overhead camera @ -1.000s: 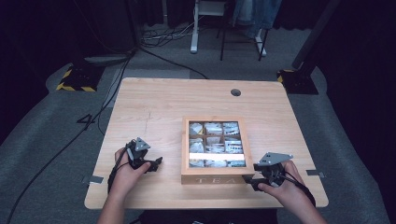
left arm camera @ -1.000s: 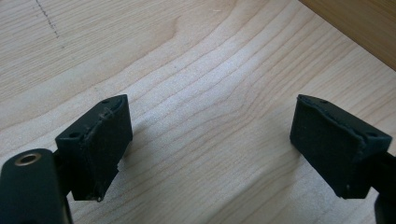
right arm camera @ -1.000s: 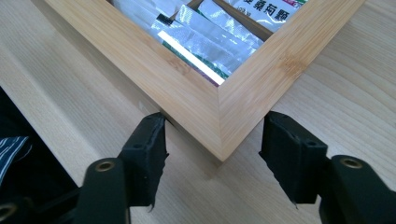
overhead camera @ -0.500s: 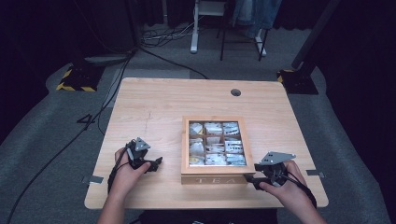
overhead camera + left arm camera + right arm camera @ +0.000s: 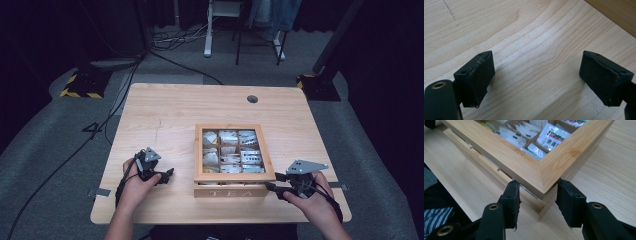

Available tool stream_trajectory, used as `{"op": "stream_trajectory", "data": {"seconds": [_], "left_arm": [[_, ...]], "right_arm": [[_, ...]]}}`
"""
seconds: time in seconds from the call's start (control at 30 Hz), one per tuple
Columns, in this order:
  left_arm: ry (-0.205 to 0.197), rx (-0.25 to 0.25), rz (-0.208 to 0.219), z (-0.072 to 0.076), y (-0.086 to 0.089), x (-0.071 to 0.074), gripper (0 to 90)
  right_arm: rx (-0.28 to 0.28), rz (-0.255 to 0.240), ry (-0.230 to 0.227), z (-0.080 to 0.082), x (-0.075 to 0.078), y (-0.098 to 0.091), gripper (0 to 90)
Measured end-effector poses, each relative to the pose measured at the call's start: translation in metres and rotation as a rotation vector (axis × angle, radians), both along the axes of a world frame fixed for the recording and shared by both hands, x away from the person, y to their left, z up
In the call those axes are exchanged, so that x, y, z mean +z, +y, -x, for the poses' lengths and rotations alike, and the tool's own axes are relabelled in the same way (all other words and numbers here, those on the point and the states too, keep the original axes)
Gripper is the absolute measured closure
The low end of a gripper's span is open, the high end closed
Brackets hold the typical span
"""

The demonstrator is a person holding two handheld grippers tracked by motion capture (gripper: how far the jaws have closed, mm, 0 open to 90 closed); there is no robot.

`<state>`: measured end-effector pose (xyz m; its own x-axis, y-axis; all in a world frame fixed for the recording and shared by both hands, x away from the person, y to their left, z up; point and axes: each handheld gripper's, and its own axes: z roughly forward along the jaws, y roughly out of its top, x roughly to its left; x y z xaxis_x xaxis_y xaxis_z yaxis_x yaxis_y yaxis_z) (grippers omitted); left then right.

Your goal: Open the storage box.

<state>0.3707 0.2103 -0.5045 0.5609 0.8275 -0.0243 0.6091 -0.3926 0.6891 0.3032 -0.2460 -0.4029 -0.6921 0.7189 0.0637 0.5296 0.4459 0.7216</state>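
Nearest, right gripper (image 5: 537,202) at the near right corner of the wooden tea box (image 5: 233,175), jaws partly open astride the lid's corner, not clamped. Left gripper (image 5: 536,80) wide open, empty, over bare table (image 5: 165,115). Farther in, sachets (image 5: 231,147) in the box's compartments.

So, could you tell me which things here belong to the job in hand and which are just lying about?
In play:
- tea box, lid slightly raised
- right gripper, jaws astride the lid's corner
- left gripper, open over bare table

Lying about:
- floor cables
- chair legs
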Motion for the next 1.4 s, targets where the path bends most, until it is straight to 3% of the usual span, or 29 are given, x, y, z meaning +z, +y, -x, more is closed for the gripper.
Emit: {"op": "stream_trajectory", "data": {"seconds": [0.17,0.4,1.07,1.4], "left_arm": [[0.0,0.0,0.0,0.0,0.0,0.0,13.6],[0.004,0.002,0.001,-0.001,0.0,0.0,13.5],[0.003,0.005,-0.001,-0.001,-0.001,0.0,13.7],[0.004,0.004,0.0,-0.001,-0.001,0.0,13.6]], "right_arm": [[-0.017,-0.052,-0.04,0.0,0.008,-0.004,61.0],[-0.026,-0.105,-0.053,-0.002,0.012,-0.007,62.5],[-0.051,-0.163,-0.107,-0.023,0.029,-0.005,66.7],[-0.034,-0.161,-0.16,-0.031,0.043,0.01,67.5]]}}
